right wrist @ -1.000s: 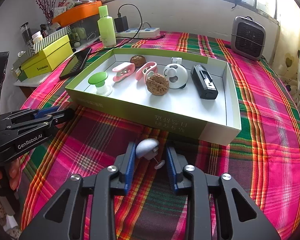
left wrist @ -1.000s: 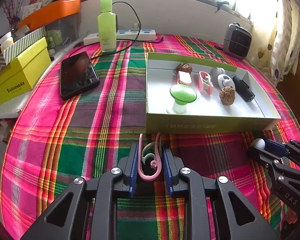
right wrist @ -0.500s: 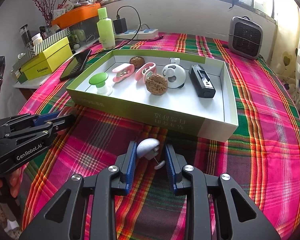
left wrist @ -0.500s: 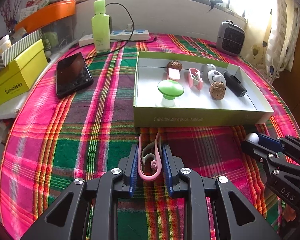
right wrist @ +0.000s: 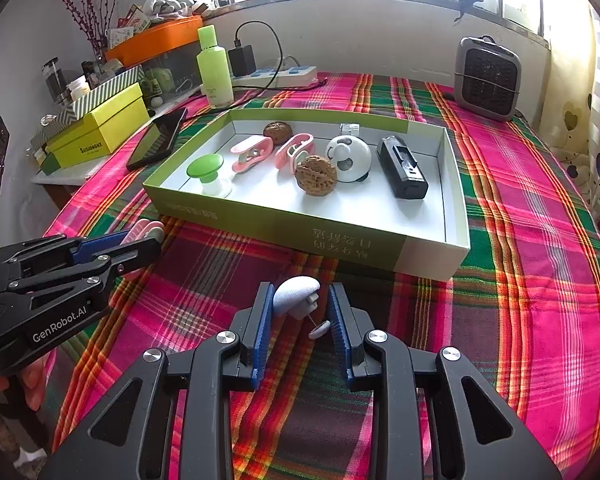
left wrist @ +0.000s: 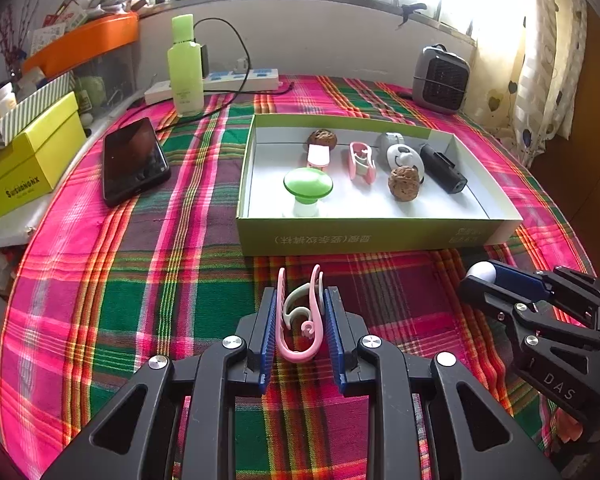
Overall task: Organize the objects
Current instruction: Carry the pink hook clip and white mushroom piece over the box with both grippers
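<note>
Low centre of left view: left tool [left wrist: 300, 320] clenched on pink clip [left wrist: 300, 320], light springy plastic, pinched across both arms near its closed loop. Low centre of right view: right tool [right wrist: 296, 316] clamped on grey mushroom-shaped piece [right wrist: 294, 298], smooth domed cap likely slippery, thin pin and foot look fragile, best held by the cap. Beyond, mid-frame on plaid desk [right wrist: 540, 240]: green-sided box [right wrist: 340, 240] holding green knob, clips, walnuts.
</note>
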Available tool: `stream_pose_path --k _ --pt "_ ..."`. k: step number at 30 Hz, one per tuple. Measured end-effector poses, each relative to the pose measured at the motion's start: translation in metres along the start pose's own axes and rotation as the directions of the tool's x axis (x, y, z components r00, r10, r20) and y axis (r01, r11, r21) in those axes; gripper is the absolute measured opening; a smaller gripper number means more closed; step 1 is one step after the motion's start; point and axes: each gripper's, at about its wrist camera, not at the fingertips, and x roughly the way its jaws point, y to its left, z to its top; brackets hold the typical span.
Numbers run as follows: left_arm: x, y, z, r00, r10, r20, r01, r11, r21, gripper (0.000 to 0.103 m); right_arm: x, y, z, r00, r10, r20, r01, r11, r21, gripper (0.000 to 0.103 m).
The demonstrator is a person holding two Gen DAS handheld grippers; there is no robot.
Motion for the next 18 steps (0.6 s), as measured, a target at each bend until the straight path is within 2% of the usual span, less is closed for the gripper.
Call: stream_pose_path --k 18 --pt "-0.017 -0.012 0.007 0.999 -0.022 0.040 0.020 0.999 0.030 0.022 -0.019 -0.003 0.004 0.998 0.013 0.054 -0.014 1.000 0.017 0.029"
